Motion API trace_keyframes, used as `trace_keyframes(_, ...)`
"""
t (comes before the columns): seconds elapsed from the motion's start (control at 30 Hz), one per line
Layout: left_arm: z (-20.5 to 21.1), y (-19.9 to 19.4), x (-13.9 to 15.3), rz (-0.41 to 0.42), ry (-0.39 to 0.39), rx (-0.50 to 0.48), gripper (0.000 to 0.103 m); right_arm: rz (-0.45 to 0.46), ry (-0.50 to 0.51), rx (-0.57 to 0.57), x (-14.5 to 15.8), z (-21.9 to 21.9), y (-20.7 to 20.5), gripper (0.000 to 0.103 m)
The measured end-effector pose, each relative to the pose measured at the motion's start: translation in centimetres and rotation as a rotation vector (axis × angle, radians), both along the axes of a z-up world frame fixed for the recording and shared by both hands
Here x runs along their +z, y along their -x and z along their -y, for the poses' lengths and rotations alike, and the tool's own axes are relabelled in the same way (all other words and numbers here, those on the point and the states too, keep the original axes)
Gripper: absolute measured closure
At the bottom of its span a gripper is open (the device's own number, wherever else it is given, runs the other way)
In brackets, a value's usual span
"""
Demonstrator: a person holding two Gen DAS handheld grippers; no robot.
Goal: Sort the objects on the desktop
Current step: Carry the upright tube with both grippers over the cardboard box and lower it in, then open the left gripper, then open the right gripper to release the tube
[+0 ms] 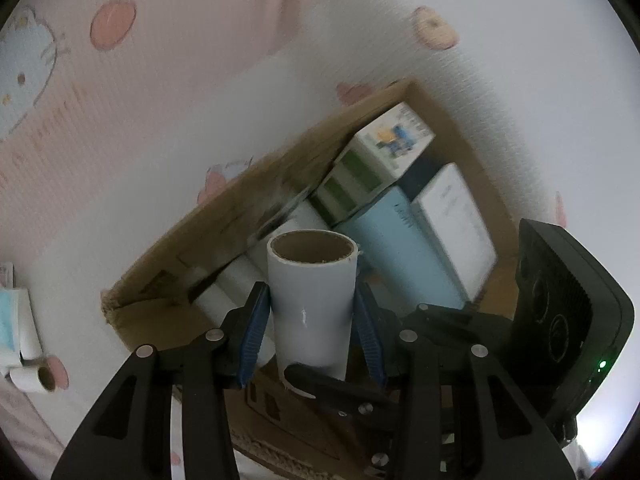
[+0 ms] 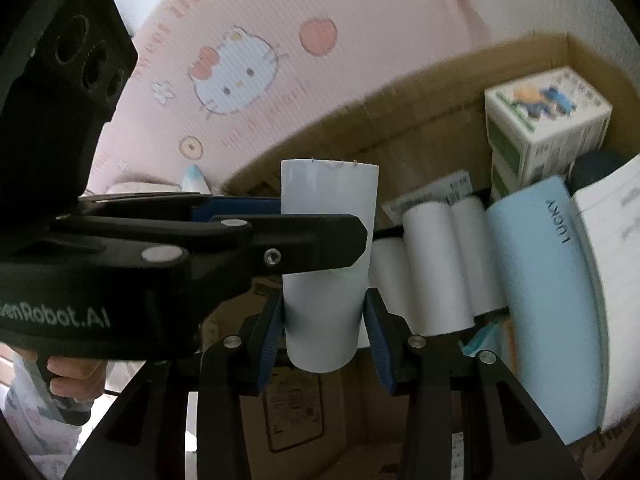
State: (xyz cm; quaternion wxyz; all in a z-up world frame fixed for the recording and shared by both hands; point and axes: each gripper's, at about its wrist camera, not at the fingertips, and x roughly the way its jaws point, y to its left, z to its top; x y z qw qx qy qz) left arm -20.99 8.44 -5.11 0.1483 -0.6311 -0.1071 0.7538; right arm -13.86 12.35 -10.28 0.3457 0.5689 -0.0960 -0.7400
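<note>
Roll: a pale grey-white roll point(image 1: 311, 304) with a brown cardboard core, upright, held in the air over the open cardboard box point(image 1: 160, 264); in the right wrist view the same roll point(image 2: 329, 264) stands tall with a slightly frayed top edge.
Left gripper: the left gripper point(image 1: 312, 332) is closed on the roll, its blue pads point(image 1: 253, 336) pressing both sides of the lower half. In the right wrist view it reaches in from the left point(image 2: 320, 236) and crosses the roll's middle.
Right gripper: the right gripper point(image 2: 326, 336) sits around the roll's lower end, blue pads point(image 2: 378, 344) on both sides. The left pad looks in contact; whether the right pad touches, I cannot tell. In the left wrist view its black body point(image 1: 568, 320) shows at the right edge with a green light lit.
Box contents: three white rolls point(image 2: 436, 264) lie side by side on the box floor behind the held roll; a light blue item printed LUCKY point(image 2: 548, 300) lies just right of them; a white box point(image 2: 612, 272) is beside that; a small carton with a cartoon print point(image 2: 544, 128) stands at the far corner.
Surface: a pink mat with cat-face and donut prints point(image 2: 236, 76) under the box.
Outside the box: another roll with a brown core point(image 1: 36, 376) lies on the mat at the left edge of the left wrist view.
Hand: a hand point(image 2: 70, 376) grips the left gripper's handle, low left in the right wrist view.
</note>
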Motion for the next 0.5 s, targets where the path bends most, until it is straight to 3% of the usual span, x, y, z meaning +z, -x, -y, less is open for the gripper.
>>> trace_keyframes(0.17, -0.3, 0.3, -1.5, 0.064, 0.027, -0.002, 0.056, 0.074, -0.03, 0.028, -1.4, 0.6, 0.7, 0.065)
trace_keyframes(0.3, 0.5, 0.8, -2.5, 0.115, -0.002, 0.062, 0.056, 0.113, -0.054, 0.021, -1.9, 0.8, 0.8, 0.065)
trace_keyframes(0.5, 0.6, 1.4, -2.8, 0.147, -0.013, 0.105, 0.056, 0.104, -0.117, 0.053, -1.6, 1.6, 1.2, 0.066)
